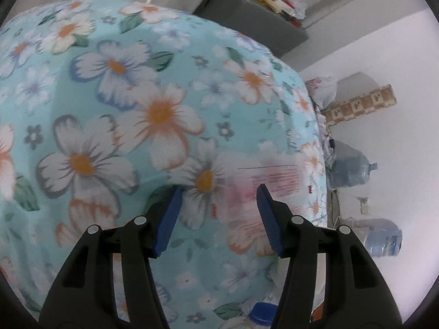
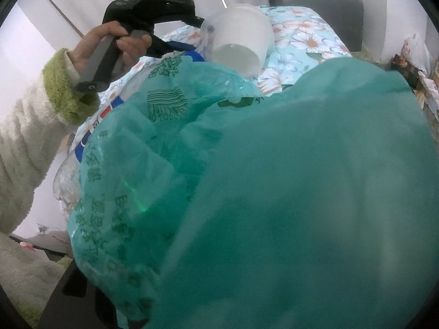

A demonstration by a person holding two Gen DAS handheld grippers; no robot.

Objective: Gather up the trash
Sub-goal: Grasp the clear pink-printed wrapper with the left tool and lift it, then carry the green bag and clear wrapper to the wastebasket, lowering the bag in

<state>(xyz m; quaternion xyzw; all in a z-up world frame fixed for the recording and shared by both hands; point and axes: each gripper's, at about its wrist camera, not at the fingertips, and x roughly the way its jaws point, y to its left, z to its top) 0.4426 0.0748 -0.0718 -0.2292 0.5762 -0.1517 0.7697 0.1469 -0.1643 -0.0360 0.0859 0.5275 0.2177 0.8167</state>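
Observation:
A translucent white plastic cup (image 2: 238,35) hangs tilted over the rim of a green plastic bag (image 2: 274,192). My left gripper (image 2: 196,37), gripped by a hand (image 2: 109,38) in a green-cuffed sleeve, has its jaws around the cup's end. In the left wrist view the cup (image 1: 271,181) is a hazy sheet with red print between the blue pads of the left gripper (image 1: 219,189). The bag billows over my right gripper and hides its tips; only one black finger (image 2: 68,285) shows at the lower left. A crushed clear bottle (image 2: 90,137) lies under the bag's edge.
A bed with a blue flowered sheet (image 1: 109,109) fills the space below. A grey nightstand (image 2: 315,2) with packets and bottles stands behind it. Two big water jugs (image 1: 351,170) rest on the floor by the wall. A blue bottle cap (image 1: 262,312) shows under the left gripper.

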